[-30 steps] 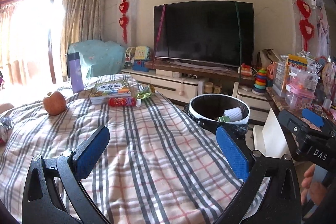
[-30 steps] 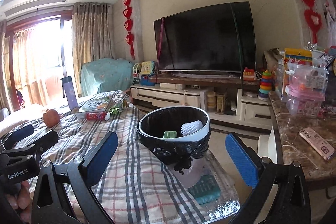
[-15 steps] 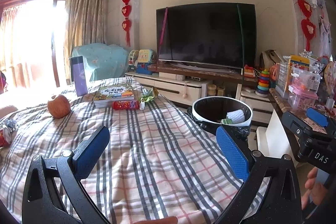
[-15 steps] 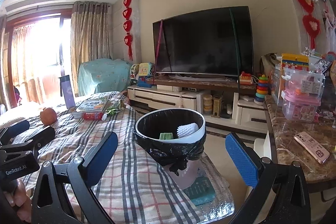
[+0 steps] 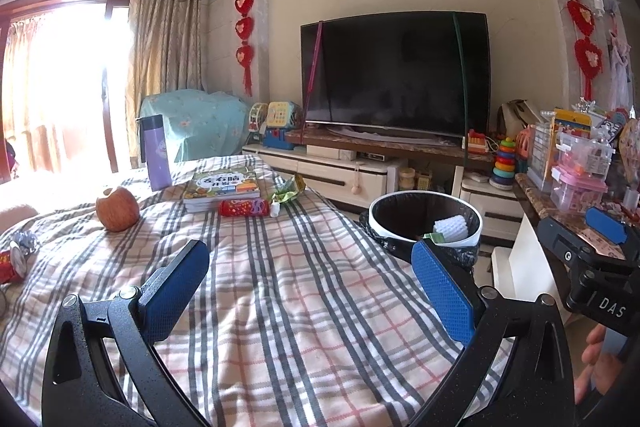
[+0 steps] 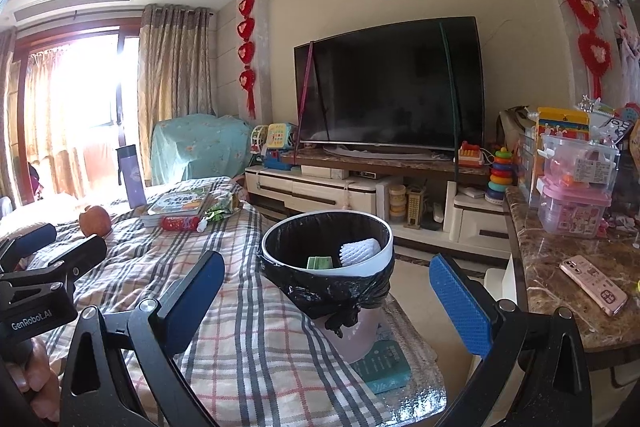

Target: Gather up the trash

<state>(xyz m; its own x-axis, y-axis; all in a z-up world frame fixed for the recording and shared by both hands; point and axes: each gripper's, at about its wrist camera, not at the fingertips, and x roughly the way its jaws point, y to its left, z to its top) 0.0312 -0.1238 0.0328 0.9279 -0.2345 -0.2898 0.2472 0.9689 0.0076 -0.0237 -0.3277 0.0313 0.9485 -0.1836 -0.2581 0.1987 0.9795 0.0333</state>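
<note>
A white bin with a black liner stands at the right edge of the checked cloth; a white foam net and a green packet lie in it. Far across the cloth lie a red wrapper, a green crumpled wrapper and a bitten apple. A crushed red can shows at the left edge. My left gripper hangs open over the cloth, holding nothing. My right gripper is open in front of the bin, also with nothing in it.
A purple flask and a stack of books stand at the far end of the cloth. A marble counter with a pink phone and plastic boxes runs along the right. The TV and its cabinet fill the back wall.
Both views have tilted up slightly and drawn back a little from the cloth and bin. Both grippers stay open. A crushed can has come into sight at the left edge.
</note>
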